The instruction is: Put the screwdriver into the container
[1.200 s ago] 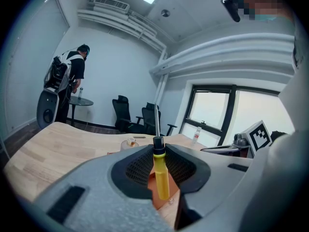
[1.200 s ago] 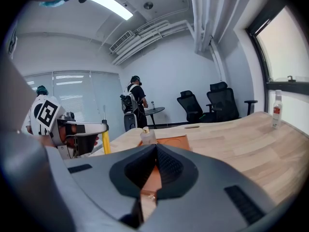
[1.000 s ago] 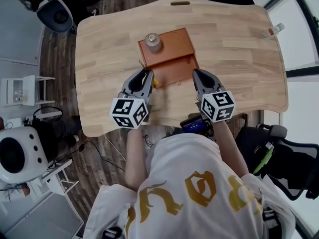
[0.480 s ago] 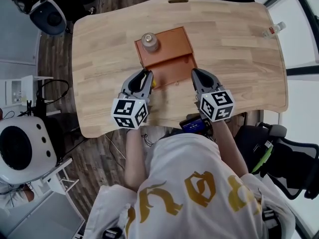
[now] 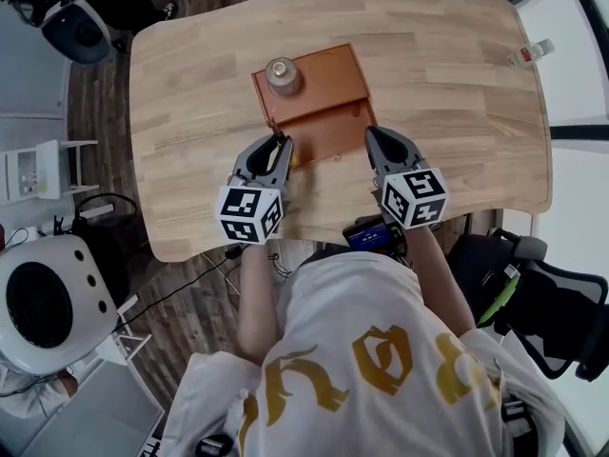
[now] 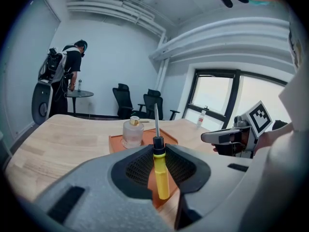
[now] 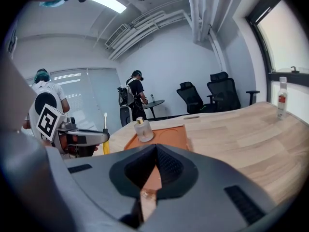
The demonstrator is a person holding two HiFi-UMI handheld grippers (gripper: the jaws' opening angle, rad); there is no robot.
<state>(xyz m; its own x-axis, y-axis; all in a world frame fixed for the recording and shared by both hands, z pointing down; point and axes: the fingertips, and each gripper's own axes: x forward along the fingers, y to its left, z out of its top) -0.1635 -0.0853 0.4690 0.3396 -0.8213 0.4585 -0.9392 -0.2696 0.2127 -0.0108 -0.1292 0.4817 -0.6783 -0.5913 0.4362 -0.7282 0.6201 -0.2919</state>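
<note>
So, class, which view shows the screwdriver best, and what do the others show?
The left gripper view: the screwdriver stands upright between the left gripper's jaws, yellow handle and shaft in full. The head view shows only a yellow sliver; the right gripper view shows it small, at the left.

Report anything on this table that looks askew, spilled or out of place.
Only the orange tray stands out: it sits turned at an angle to the table edges. The small bottle on it stands upright, nothing is spilled, and the left hand-held gripper holds the screwdriver tip-up.
</note>
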